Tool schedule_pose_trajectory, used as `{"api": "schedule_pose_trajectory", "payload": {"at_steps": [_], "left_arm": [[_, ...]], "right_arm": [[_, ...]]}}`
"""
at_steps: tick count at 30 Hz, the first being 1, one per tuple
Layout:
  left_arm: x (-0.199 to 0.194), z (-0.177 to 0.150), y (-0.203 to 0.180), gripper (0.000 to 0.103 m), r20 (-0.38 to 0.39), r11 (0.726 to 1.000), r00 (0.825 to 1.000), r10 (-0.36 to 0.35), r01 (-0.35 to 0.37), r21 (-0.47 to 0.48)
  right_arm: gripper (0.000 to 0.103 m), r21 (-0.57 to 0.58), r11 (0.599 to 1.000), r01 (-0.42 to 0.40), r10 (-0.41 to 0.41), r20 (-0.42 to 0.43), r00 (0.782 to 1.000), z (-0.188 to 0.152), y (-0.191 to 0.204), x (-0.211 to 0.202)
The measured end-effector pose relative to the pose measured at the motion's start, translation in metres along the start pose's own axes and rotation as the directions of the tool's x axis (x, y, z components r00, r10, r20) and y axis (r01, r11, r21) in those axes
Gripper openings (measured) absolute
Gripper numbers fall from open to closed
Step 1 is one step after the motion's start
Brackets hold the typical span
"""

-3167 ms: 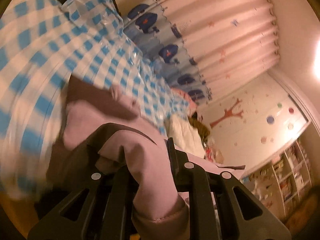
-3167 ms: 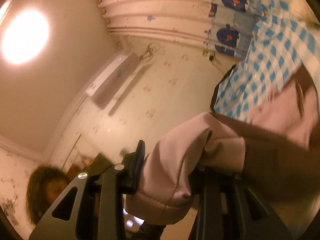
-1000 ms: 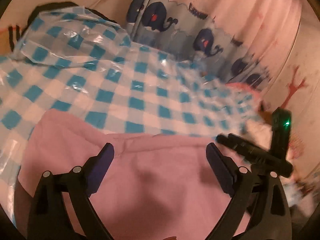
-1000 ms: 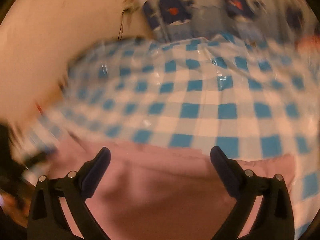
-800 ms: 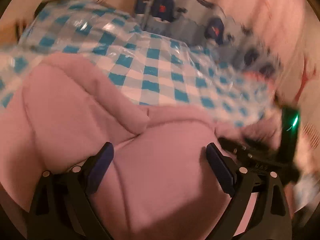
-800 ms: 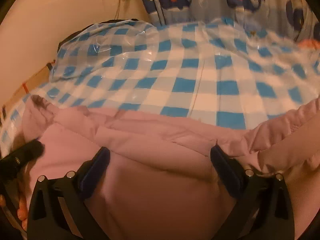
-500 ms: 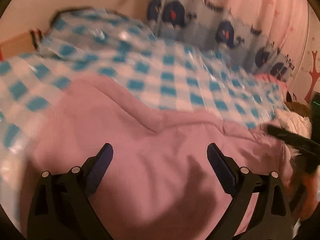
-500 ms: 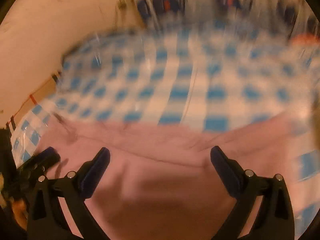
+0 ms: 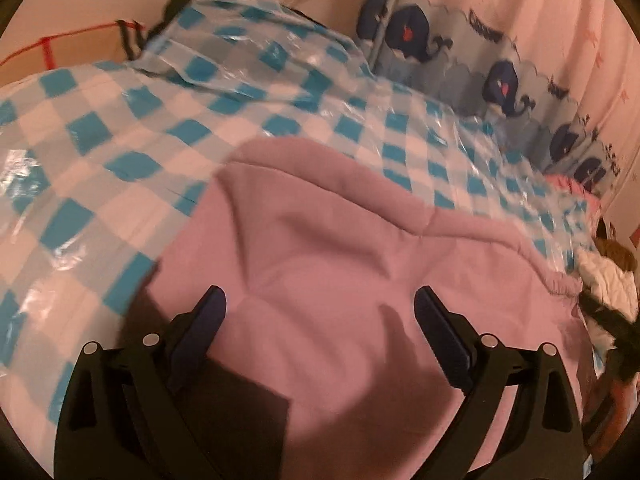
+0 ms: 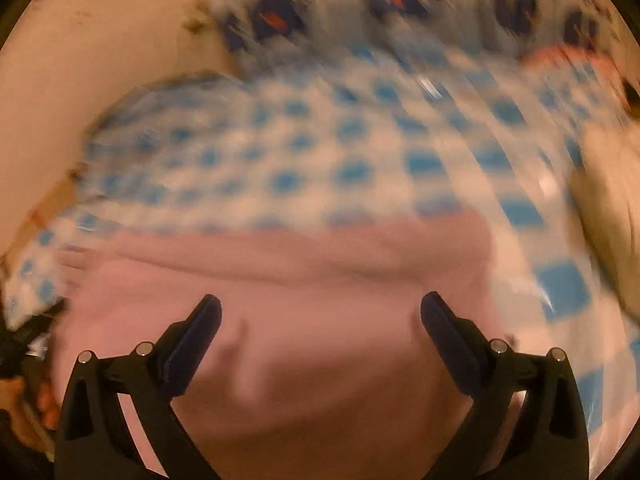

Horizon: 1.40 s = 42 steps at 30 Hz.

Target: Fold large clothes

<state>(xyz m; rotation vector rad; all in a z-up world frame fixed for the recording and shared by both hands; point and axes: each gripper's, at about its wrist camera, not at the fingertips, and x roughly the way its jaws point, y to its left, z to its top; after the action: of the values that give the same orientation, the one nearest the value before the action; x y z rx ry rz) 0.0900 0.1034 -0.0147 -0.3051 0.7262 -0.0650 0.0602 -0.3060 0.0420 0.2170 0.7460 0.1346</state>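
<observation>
While the pink garment [image 9: 360, 280] lies spread across the lower middle of the left wrist frame, its soft fleecy cloth shows rounded folds and a padded ridge along its upper edge, resting on a glossy, crinkled plastic cover [image 9: 120, 140] of blue and white checks. The left gripper [image 9: 320, 316] hangs above the cloth with its fingers [image 9: 208, 312] spread wide and holding nothing. In the right wrist frame, heavily blurred, the right gripper [image 10: 320, 316] likewise has its fingers spread apart over the same pink cloth, empty. A curtain [image 9: 500, 72] printed with dark blue whales fills the upper right. About three seconds ago both grippers pinched bunched pink fabric raised toward the ceiling; since then each has let go, and the garment has come down flat, smoother than it was half a second ago.
</observation>
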Motion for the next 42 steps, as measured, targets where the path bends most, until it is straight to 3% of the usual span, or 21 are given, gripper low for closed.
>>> {"api": "schedule_pose_trajectory", "payload": {"at_steps": [3, 5, 6, 7, 10, 12, 13, 15, 17, 19, 21, 24, 26, 29, 33, 35, 36, 37, 39, 40, 42], "left_arm": [[0.01, 0.002, 0.003, 0.091, -0.034, 1.0, 0.999, 0.001, -0.002, -0.027], [0.013, -0.001, 0.002, 0.091, -0.04, 1.0, 0.999, 0.011, -0.011, -0.007], [0.016, -0.003, 0.002, 0.091, -0.042, 1.0, 0.999, 0.008, -0.008, -0.001], [0.016, -0.002, 0.003, 0.092, -0.037, 1.0, 0.999, -0.004, 0.004, -0.008], [0.025, -0.006, 0.002, 0.093, -0.056, 1.0, 0.998, 0.011, -0.01, 0.006], [0.024, -0.008, 0.002, 0.093, -0.056, 1.0, 0.998, 0.017, -0.016, 0.014], [0.021, -0.008, 0.003, 0.093, -0.051, 1.0, 0.999, 0.012, -0.011, 0.009], [0.014, -0.007, 0.005, 0.093, -0.04, 1.0, 0.999, 0.0, 0.0, -0.008], [0.011, -0.006, 0.006, 0.093, -0.039, 1.0, 0.999, -0.002, 0.002, -0.015], [0.011, -0.006, 0.007, 0.093, -0.039, 1.0, 0.999, -0.005, 0.004, -0.022], [0.013, -0.007, 0.005, 0.093, -0.044, 0.999, 0.999, -0.027, 0.026, -0.039], [0.005, -0.015, -0.004, 0.093, -0.023, 0.999, 0.999, 0.043, -0.043, 0.023], [-0.009, -0.018, -0.002, 0.093, -0.015, 0.999, 0.999, 0.046, -0.045, 0.021], [-0.037, -0.026, 0.003, 0.093, -0.004, 0.999, 0.999, 0.046, -0.046, 0.004], [-0.083, -0.044, 0.0, 0.093, 0.009, 1.0, 1.0, 0.005, -0.005, 0.026], [-0.101, -0.052, 0.002, 0.093, -0.015, 0.998, 0.998, -0.063, 0.064, 0.023], [-0.113, -0.057, 0.007, 0.093, -0.029, 0.994, 0.993, -0.11, 0.11, 0.009], [-0.122, -0.061, 0.014, 0.093, -0.041, 0.988, 0.988, -0.151, 0.15, -0.02], [-0.137, -0.068, 0.034, 0.093, -0.07, 0.962, 0.965, -0.253, 0.243, -0.125], [-0.143, -0.073, 0.045, 0.093, -0.08, 0.945, 0.954, -0.289, 0.27, -0.186], [-0.156, -0.079, 0.068, 0.093, -0.078, 0.913, 0.941, -0.33, 0.298, -0.278]], "right_arm": [[0.096, -0.129, 0.984, -0.12, 0.113, -0.063, 0.992, 0.015, 0.07, 0.02], [0.096, -0.223, 0.967, -0.122, 0.086, -0.167, 0.982, 0.008, 0.108, 0.066], [0.098, -0.258, 0.961, -0.103, 0.046, -0.218, 0.975, -0.005, 0.113, 0.09], [0.098, -0.228, 0.966, -0.124, 0.06, -0.267, 0.962, -0.016, 0.107, 0.114], [0.097, -0.196, 0.971, -0.138, 0.08, -0.274, 0.958, -0.016, 0.098, 0.119], [0.096, -0.206, 0.968, -0.146, 0.074, -0.32, 0.945, -0.007, 0.095, 0.107], [0.096, -0.215, 0.967, -0.137, 0.068, -0.303, 0.951, -0.005, 0.096, 0.094], [0.096, -0.219, 0.97, -0.105, 0.071, -0.157, 0.985, 0.002, 0.083, 0.037], [0.096, -0.19, 0.982, 0.011, -0.021, -0.049, 0.999, -0.002, 0.052, 0.003], [0.096, -0.101, 0.99, 0.094, -0.101, -0.068, 0.993, -0.015, 0.005, 0.004], [0.096, 0.055, 0.998, 0.017, -0.007, -0.17, 0.985, -0.039, -0.045, 0.03], [0.096, -0.047, 0.994, 0.099, -0.107, -0.215, 0.971, -0.03, -0.024, 0.037], [0.096, -0.095, 0.989, 0.116, -0.135, -0.228, 0.964, -0.027, -0.01, 0.03], [0.096, -0.044, 0.998, 0.048, -0.053, -0.142, 0.988, -0.037, -0.009, -0.013], [0.096, 0.049, 0.999, -0.009, 0.011, -0.047, 0.999, -0.064, -0.017, -0.074], [0.096, -0.018, 0.999, -0.032, 0.032, -0.01, 0.999, -0.078, 0.004, -0.1], [0.096, -0.08, 0.993, -0.086, 0.084, -0.022, 0.996, -0.089, 0.023, -0.112], [0.096, -0.114, 0.983, -0.145, 0.142, -0.04, 0.989, -0.099, 0.04, -0.12], [0.096, -0.145, 0.931, -0.335, 0.32, -0.117, 0.94, -0.119, 0.075, -0.132], [0.096, -0.139, 0.902, -0.41, 0.389, -0.153, 0.908, -0.127, 0.089, -0.135], [0.096, -0.076, 0.814, -0.575, 0.547, -0.231, 0.805, -0.144, 0.117, -0.136]]}}
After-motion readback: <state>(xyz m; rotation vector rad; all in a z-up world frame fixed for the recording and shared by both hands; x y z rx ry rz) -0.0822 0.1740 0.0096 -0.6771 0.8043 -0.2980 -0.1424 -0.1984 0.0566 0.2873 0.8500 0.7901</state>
